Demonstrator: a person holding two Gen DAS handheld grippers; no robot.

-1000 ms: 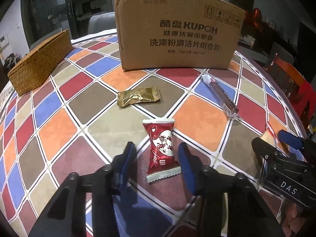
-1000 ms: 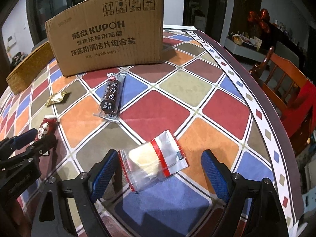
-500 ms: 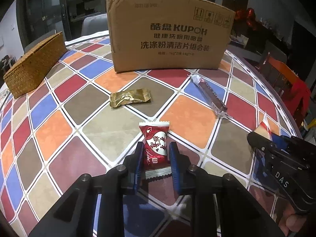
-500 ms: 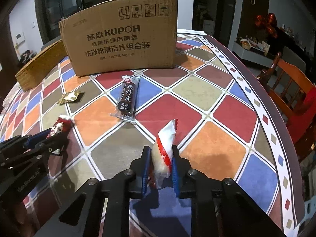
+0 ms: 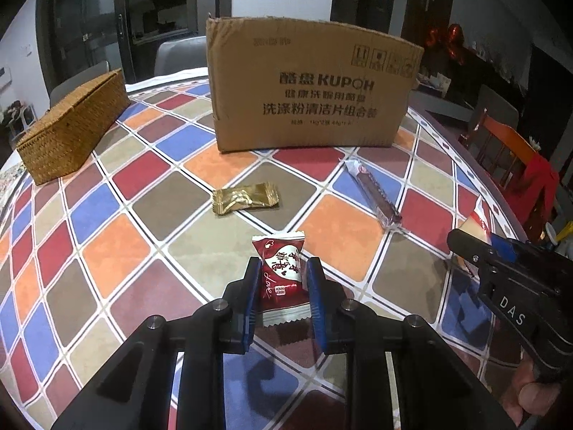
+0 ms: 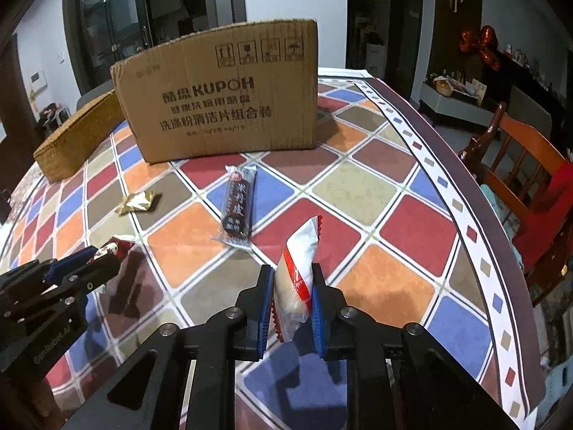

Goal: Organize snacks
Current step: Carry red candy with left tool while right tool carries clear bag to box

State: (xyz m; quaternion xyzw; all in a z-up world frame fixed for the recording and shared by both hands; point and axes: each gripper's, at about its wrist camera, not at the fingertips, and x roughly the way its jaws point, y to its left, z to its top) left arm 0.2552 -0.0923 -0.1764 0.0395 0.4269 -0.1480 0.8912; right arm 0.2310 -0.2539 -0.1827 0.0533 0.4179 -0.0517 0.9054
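While both hands are each gripping a snack, the relation that is mattering most is where the containers are lying from the tongs. Starting at the left, the woven basket (image 5: 71, 132) is sitting at about ten o'clock from the left tongs (image 5: 281, 279), well apart, with its long axis running away toward the far edge of the worktop (image 5: 107, 243). Those left tongs are clamping the red candy packet (image 5: 281, 276) by its sides, its long axis pointing ahead toward twelve o'clock. Beyond it the gold wrapper (image 5: 245, 199) is lying crosswise at about eleven o'clock, and the cardboard box (image 5: 308, 89) is standing at twelve o'clock, farther back. Moving right, the dark snack bar (image 6: 238, 204) is lying at eleven o'clock from the right tongs (image 6: 292, 290), its length pointing at the box. The right tongs are squeezing the white-and-red packet (image 6: 299, 251), which is standing on edge and leaning toward one o'clock. Judging by this layout, the left hand is nearer the basket, and the box is facing both hands.
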